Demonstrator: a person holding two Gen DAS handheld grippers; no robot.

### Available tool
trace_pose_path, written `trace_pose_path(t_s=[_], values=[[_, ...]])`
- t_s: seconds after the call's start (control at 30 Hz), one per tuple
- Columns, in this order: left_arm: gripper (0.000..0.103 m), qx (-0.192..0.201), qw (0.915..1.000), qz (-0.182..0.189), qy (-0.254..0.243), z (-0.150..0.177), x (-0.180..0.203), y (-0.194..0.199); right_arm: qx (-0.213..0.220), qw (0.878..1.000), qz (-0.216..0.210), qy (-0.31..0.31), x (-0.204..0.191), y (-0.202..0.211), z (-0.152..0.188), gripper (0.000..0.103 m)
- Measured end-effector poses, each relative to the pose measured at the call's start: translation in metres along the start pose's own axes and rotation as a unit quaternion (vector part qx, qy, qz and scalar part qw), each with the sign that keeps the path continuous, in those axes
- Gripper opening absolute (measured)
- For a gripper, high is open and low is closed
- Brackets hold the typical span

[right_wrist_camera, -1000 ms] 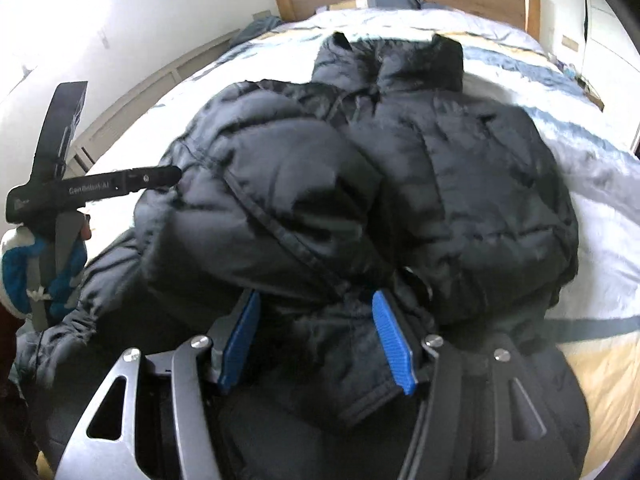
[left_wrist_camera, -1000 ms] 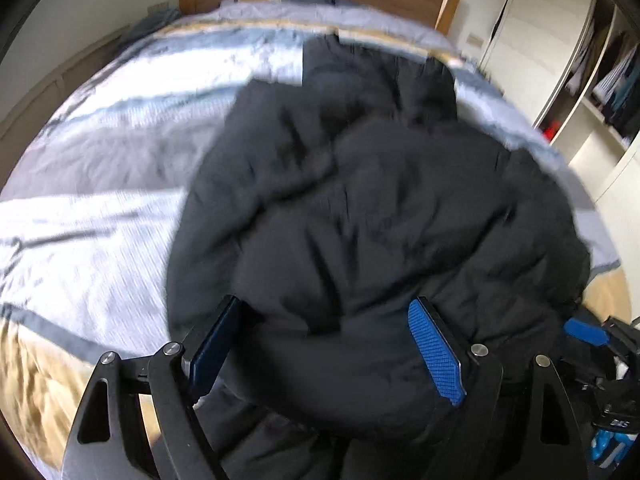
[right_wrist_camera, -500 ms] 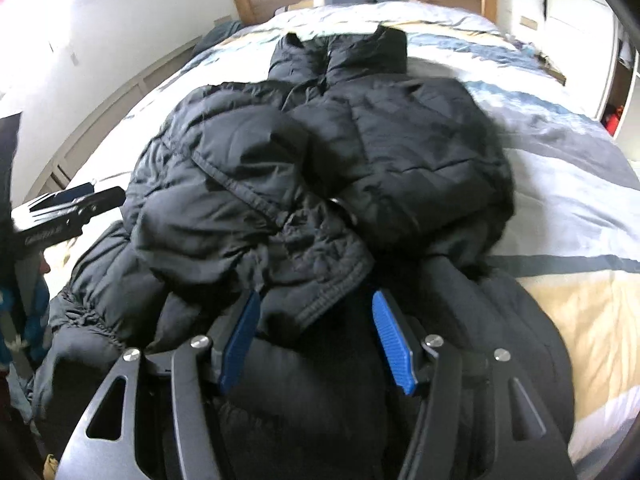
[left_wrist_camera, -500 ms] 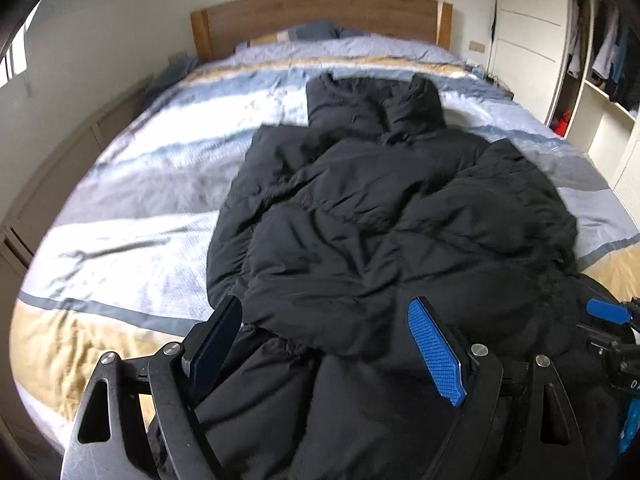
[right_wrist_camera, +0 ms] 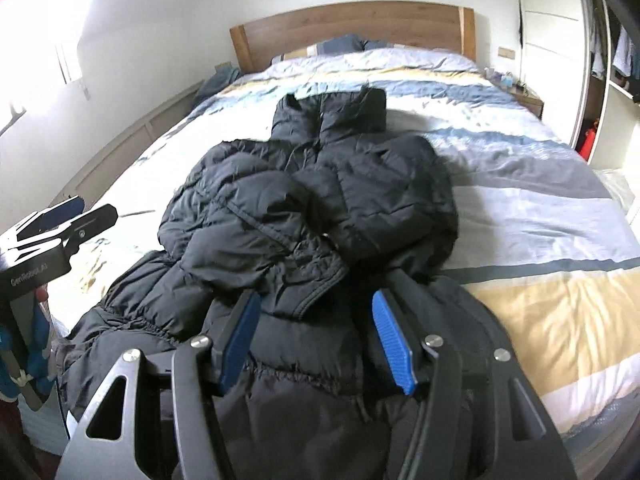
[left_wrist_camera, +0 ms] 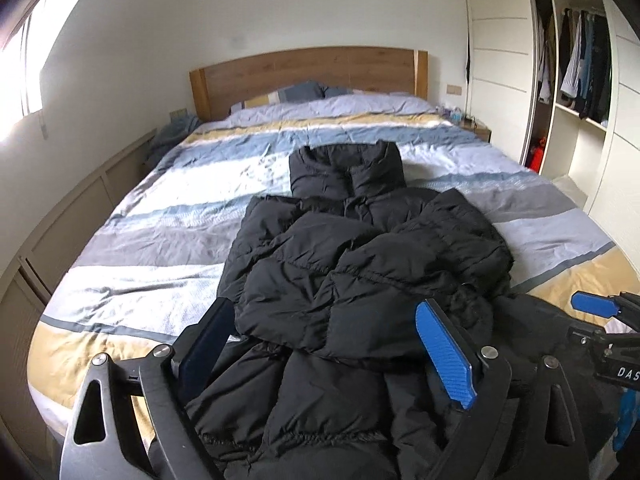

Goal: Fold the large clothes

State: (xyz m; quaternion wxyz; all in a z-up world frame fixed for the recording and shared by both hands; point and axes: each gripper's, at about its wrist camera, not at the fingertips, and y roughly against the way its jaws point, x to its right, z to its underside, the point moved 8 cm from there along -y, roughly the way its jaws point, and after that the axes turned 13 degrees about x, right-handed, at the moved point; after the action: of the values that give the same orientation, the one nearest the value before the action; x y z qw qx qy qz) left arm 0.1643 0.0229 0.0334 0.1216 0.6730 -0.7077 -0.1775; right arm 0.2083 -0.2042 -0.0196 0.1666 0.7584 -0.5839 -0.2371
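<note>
Striped bedding in blue, white, grey and mustard covers the bed [left_wrist_camera: 152, 240], which fills most of both views, with a wooden headboard [left_wrist_camera: 304, 76] at the far end and an open wardrobe [left_wrist_camera: 576, 64] off to the right. On top lies the black puffer jacket [left_wrist_camera: 360, 264], collar toward the headboard, sleeves and sides already flopped in over the middle, hem end bunched at the near edge. Biggest worry imo: that puffy fill is springy, so the folded-in sleeves could just pop back open, and the slick shell at the foot of the bed could slide off the edge if nothing pins it. The left hand-held gripper [left_wrist_camera: 332, 344] hangs over the near hem with its jaws wide apart and opening more; jacket fabric shows between them, but the pads aren't pressing it. The right hand-held gripper [right_wrist_camera: 316, 340] sits just above the lower half of the jacket, jaws partly apart, a sleeve cuff in the gap but nothing pinched that I can see. So neither one's actually holding anything.
</note>
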Motion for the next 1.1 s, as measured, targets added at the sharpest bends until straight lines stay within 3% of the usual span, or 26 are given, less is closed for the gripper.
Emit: trace_pose_path(t_s=[0.2,0.3,0.37,0.63,0.83,0.97,1.1], values=[[0.098,0.032,0.9994,-0.007,-0.006,-0.013,0.006,0.040,0.038,0.999,0.012,-0.011,0.010,0.042,-0.012,0.057],[0.100,0.050,0.9986,-0.012,-0.011,-0.019,0.008,0.059,0.063,0.998,0.020,-0.016,0.016,0.065,-0.020,0.071],[0.102,0.062,0.9979,-0.013,-0.016,-0.024,0.009,0.070,0.076,0.997,0.022,-0.017,0.018,0.077,-0.024,0.072],[0.102,0.077,0.9968,0.000,-0.022,-0.044,0.006,0.076,0.101,0.994,0.033,-0.020,0.031,0.096,-0.051,0.074],[0.102,0.050,0.9987,-0.004,-0.005,-0.069,-0.039,0.030,0.093,0.995,0.041,-0.022,0.057,0.058,-0.095,0.074],[0.102,0.017,0.9997,-0.007,0.013,-0.097,-0.081,-0.034,0.085,0.995,0.044,-0.033,0.086,0.003,-0.138,0.074],[0.102,-0.019,0.9990,0.001,0.040,-0.119,-0.114,-0.124,0.069,0.996,0.043,-0.039,0.107,-0.070,-0.173,0.074]])
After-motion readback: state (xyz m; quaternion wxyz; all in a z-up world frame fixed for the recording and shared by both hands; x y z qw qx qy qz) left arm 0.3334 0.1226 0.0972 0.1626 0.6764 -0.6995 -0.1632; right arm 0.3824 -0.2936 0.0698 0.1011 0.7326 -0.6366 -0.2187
